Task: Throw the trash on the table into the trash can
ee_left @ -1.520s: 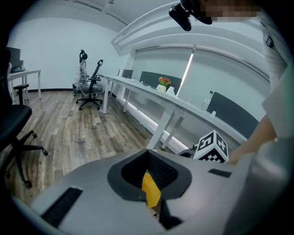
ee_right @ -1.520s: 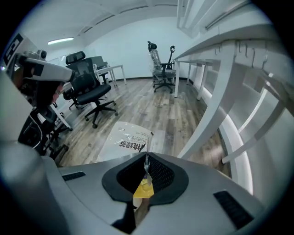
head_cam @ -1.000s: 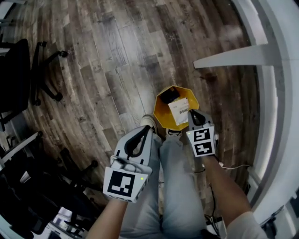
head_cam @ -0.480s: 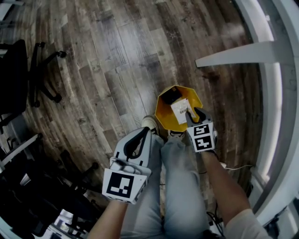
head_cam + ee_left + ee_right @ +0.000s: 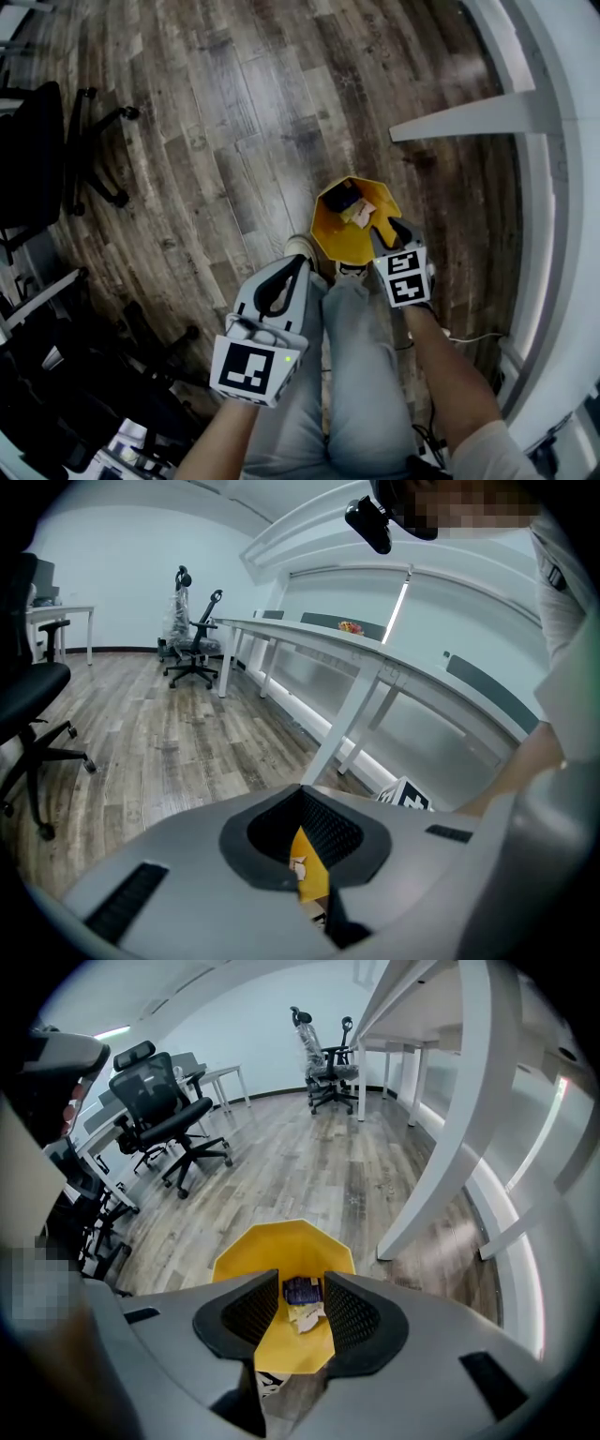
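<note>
- We see right gripper (image 5: pixel 390 230) jaws released, just been opening, empty; trash (image 5: pixel 304 1314) lies below them in trash can (image 5: pixel 272 1246);
- left gripper (image 5: pixel 296 264) jaws clenched, empty.

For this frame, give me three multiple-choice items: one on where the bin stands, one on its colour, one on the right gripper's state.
1. Where is the bin?
A. on a table
B. on the floor by the person's shoe
C. on a chair

2. What colour is it?
A. blue
B. green
C. yellow

3. How is the right gripper?
A. shut on paper
B. shut, empty
C. open, empty

Key:
1 B: it stands on the wood floor beside the shoe.
2 C: its walls are yellow.
3 C: the jaws stand apart, having just been opening, with nothing between them. The trash lies in the bin below.
</note>
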`<state>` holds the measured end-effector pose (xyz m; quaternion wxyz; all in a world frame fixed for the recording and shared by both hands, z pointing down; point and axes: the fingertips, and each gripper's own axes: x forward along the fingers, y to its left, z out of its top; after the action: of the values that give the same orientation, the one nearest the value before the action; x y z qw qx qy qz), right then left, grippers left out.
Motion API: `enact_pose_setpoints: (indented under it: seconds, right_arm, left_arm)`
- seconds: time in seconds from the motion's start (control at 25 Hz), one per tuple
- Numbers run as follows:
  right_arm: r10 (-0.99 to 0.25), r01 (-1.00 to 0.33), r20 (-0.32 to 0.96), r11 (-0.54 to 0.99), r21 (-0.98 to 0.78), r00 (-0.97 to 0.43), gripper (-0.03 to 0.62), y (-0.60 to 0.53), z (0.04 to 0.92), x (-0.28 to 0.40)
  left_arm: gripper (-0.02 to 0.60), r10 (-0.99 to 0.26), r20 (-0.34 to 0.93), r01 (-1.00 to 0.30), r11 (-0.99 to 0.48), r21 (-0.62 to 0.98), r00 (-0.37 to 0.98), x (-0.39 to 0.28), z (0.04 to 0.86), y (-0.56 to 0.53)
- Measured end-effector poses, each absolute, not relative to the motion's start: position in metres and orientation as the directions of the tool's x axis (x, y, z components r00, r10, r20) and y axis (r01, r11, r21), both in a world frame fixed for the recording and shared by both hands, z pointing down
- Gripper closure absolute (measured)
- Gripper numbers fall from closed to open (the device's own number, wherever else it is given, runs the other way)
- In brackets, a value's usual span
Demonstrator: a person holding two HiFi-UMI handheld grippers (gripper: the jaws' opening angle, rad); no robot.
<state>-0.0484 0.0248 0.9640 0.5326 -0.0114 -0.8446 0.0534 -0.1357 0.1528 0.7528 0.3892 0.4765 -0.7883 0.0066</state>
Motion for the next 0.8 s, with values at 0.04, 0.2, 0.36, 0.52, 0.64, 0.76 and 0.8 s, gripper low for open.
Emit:
enact_pose_setpoints:
  seconds: [0.04, 0.2, 0.36, 0.52, 0.64, 0.76, 0.8]
  right_arm:
    - [0.078, -0.04, 0.897, 0.994, -0.105, -0.435, 0.425, 0.025, 0.957, -0.049]
    - [0.114, -0.028, 0.879, 0.989, -0.143, -0.462, 0.425, 0.029, 0.903, -0.055]
    - [0.15, 0.005, 0.838, 0.985, -0.173, -0.524, 0.427, 0.036, 0.824, -0.069]
    - [0.152, -0.005, 0.769, 0.98, -0.197, -0.621, 0.434, 0.023, 0.74, -0.093]
    - [0.148, -0.005, 0.728, 0.979, -0.203, -0.67, 0.468, 0.012, 0.68, -0.106]
    - [0.147, -0.011, 0.693, 0.976, -0.218, -0.706, 0.514, 0.008, 0.623, -0.106]
    - [0.15, -0.013, 0.68, 0.974, -0.228, -0.717, 0.521, 0.007, 0.605, -0.104]
  left_arm:
    - [0.581, -0.747, 0.62, -0.759, 0.543, 0.358, -0.241, -0.135, 0.749, 0.152]
    - [0.581, -0.752, 0.614, -0.764, 0.537, 0.359, -0.24, -0.134, 0.719, 0.151]
    - [0.581, -0.768, 0.594, -0.787, 0.512, 0.344, -0.24, -0.137, 0.668, 0.148]
    - [0.581, -0.781, 0.572, -0.809, 0.495, 0.319, -0.252, -0.143, 0.616, 0.136]
    - [0.581, -0.788, 0.554, -0.811, 0.496, 0.31, -0.27, -0.149, 0.577, 0.129]
    - [0.581, -0.799, 0.527, -0.802, 0.503, 0.321, -0.29, -0.151, 0.538, 0.124]
    - [0.581, -0.803, 0.519, -0.802, 0.502, 0.323, -0.293, -0.151, 0.525, 0.122]
